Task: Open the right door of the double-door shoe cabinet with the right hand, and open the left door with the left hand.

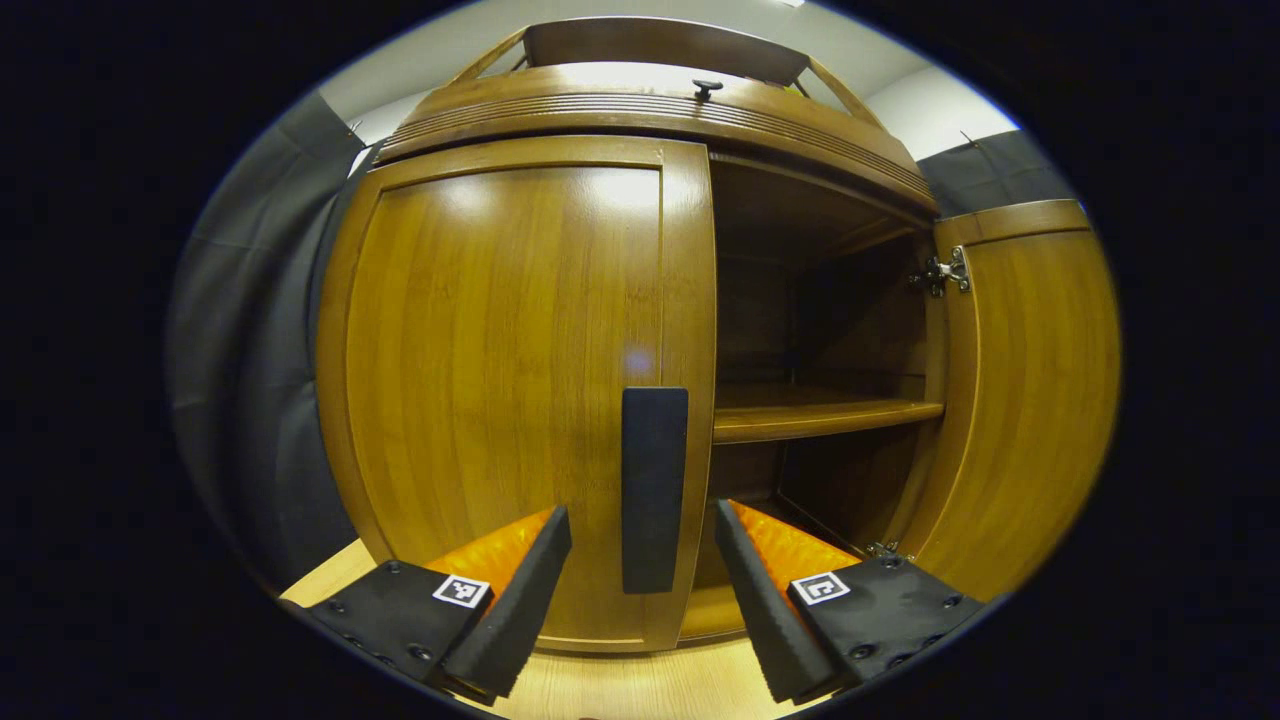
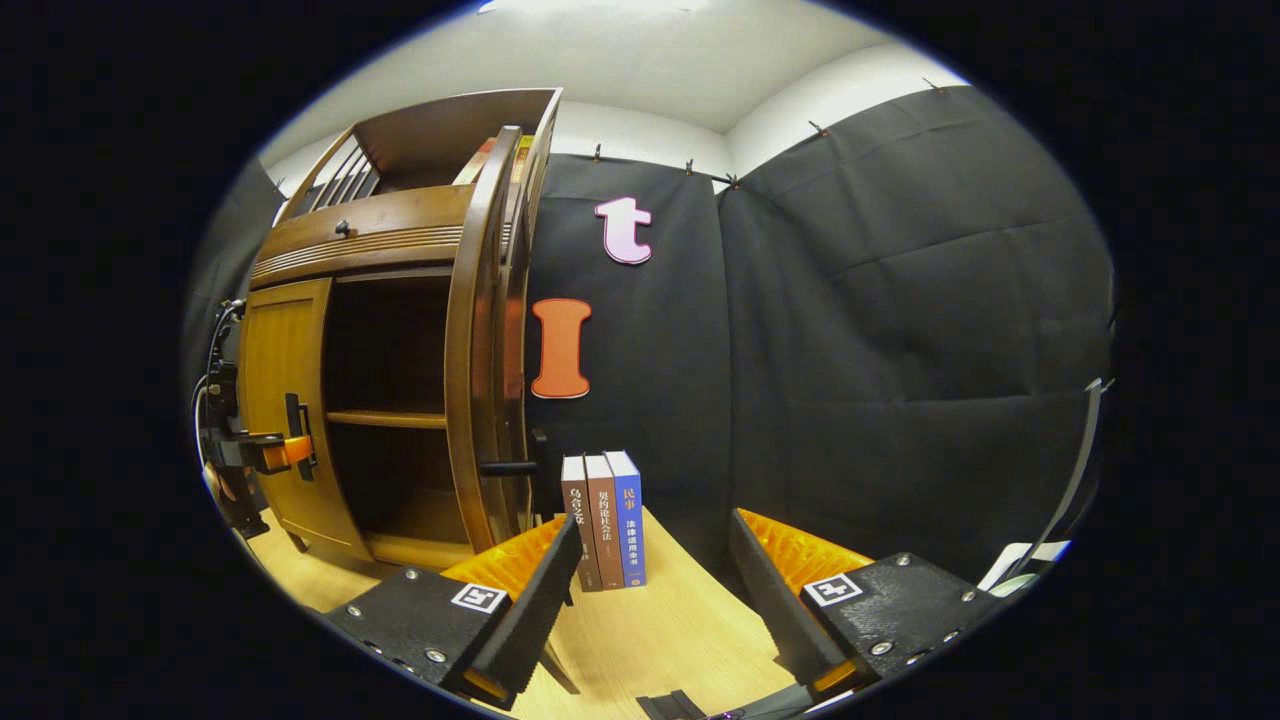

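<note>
Right door (image 1: 1020, 400) stands fully open, left door (image 1: 500, 400) closed; left gripper (image 1: 640, 590) brackets its black handle (image 1: 654, 490), jaws spread, right gripper (image 2: 650, 600) likewise spread, empty.

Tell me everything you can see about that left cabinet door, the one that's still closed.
The left door is a glossy, honey-brown wooden panel with a plain frame around it, standing upright and closed against the cabinet. A tall black handle is mounted on its inner edge, beside the open compartment. The left gripper sits open right in front, one finger on either side of the handle without pressing it. The right gripper view shows that gripper at the handle too.
</note>
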`<state>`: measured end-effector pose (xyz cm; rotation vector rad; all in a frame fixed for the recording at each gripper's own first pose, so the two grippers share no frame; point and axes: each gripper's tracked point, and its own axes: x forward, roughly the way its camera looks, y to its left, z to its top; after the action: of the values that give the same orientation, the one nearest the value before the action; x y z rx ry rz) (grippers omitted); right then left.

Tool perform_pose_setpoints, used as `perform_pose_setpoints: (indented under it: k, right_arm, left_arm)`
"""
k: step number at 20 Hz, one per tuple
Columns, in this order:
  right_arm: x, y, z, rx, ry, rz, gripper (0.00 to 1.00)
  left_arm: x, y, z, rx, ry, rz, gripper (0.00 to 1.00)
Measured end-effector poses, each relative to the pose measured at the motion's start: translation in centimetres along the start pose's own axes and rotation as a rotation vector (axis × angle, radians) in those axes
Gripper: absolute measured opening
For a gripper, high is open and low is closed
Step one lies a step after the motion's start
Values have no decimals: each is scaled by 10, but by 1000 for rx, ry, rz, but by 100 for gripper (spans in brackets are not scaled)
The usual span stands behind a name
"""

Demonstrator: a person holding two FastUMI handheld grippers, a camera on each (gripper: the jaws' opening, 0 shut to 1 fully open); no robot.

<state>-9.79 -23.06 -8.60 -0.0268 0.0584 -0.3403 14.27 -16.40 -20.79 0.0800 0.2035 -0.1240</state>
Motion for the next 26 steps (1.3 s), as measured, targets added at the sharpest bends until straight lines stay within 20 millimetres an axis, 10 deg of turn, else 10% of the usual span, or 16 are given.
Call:
perform_pose_setpoints:
  k: [11,26]
  right_arm:
    - [3,-10,-8,14,10,-22,92]
    - [-3,9,2,-12,7,8,92]
  left_arm:
    - [11,-4,1,-1,7,-12,46]
    - [-12,-3,0,-43,2,-125,39]
